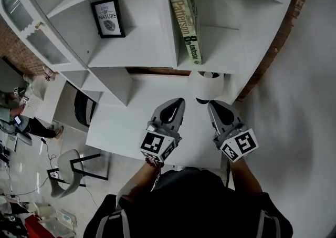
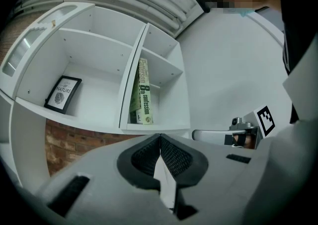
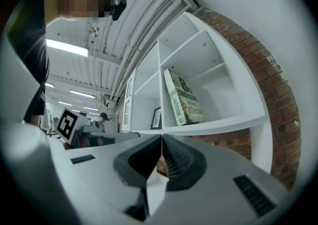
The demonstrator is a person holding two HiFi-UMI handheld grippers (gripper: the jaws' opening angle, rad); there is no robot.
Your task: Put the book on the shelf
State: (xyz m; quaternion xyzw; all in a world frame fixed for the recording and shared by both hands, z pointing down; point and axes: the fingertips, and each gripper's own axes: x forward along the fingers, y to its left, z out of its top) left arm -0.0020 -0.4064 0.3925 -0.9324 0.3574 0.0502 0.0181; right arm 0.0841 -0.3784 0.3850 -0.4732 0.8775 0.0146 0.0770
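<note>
- Book, a thick one with a green-and-white cover and dark lettering on its spine, stands in the right-hand compartment of the white wooden shelf unit.
- It rests on that compartment's board with its spine facing outward. It sits just beside the upright divider and leans slightly toward it.
- Neither gripper touches the book; both are well apart from it, held low in front of the shelf.
- Left gripper, grey with a black-and-white marker cube at its rear, is closed. In its own view the black ribbed pads meet along one line with nothing between them.
- Right gripper, of the same build, is likewise closed and empty. Its pads press together in the right gripper view.
- Both grippers hover side by side above the white desk, their tips pointing toward the shelf.
- A white cylindrical object stands on the desk just ahead of the right gripper's tip.
- A black-framed picture with a leaf print leans against the back of the left compartment.
- A red brick wall shows beside the shelf unit on the right.
</note>
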